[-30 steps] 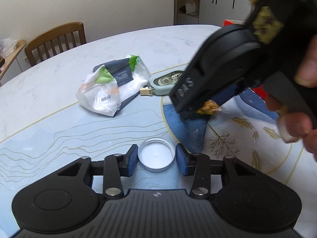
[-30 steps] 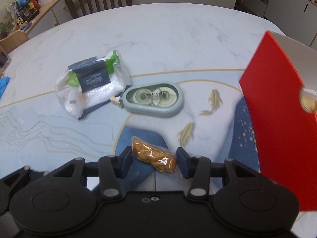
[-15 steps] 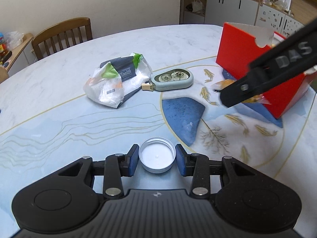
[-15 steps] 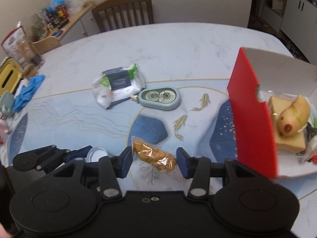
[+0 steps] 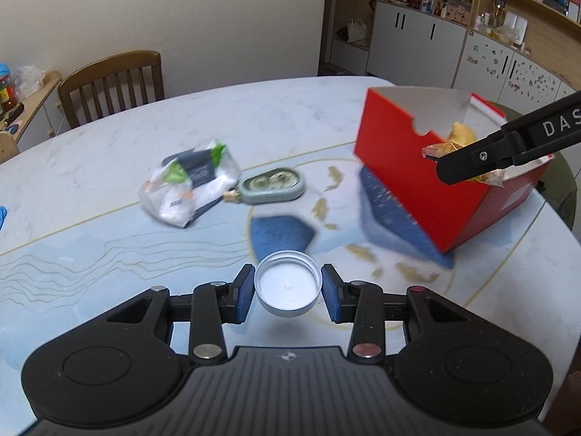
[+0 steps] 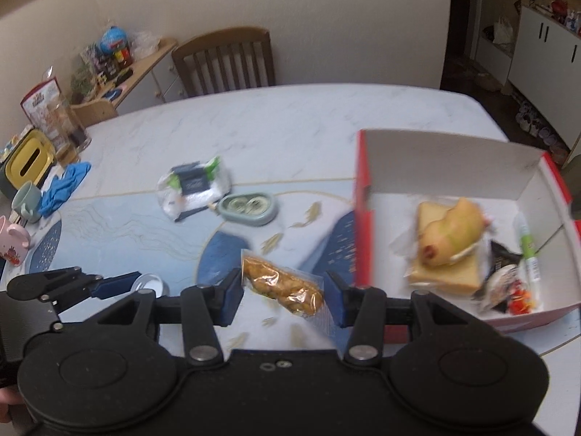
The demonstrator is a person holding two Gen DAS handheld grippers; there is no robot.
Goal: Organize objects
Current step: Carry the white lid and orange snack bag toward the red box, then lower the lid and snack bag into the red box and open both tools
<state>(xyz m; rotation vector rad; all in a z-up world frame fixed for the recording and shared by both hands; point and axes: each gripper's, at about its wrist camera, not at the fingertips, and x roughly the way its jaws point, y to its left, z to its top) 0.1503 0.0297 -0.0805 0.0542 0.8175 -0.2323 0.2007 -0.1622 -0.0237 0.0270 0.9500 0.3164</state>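
My left gripper (image 5: pixel 287 290) is shut on a white round lid (image 5: pixel 288 288) and holds it up over the table. My right gripper (image 6: pixel 283 292) is shut on a clear packet of golden-brown snacks (image 6: pixel 281 285), carried in the air just left of the open red box (image 6: pixel 363 196). From the left wrist view the right gripper's black fingers (image 5: pixel 483 160) hang over that red box (image 5: pixel 410 178) with the snack packet (image 5: pixel 441 148) between them. Inside the box lie a wrapped sandwich (image 6: pixel 448 247), a green-and-white pen (image 6: pixel 526 247) and small dark packets (image 6: pixel 503 276).
A white and green wipes packet (image 5: pixel 189 185) and a grey-green oval case (image 5: pixel 274 185) lie mid-table. At the table's left edge are a blue cloth (image 6: pixel 65 187), mugs (image 6: pixel 25 201) and a yellow box (image 6: pixel 31 160). A wooden chair (image 6: pixel 225 61) stands behind the table.
Both grippers have risen with their loads. The right gripper has carried the snack packet from beside the oval case rightward to the red box, whose inside now shows.
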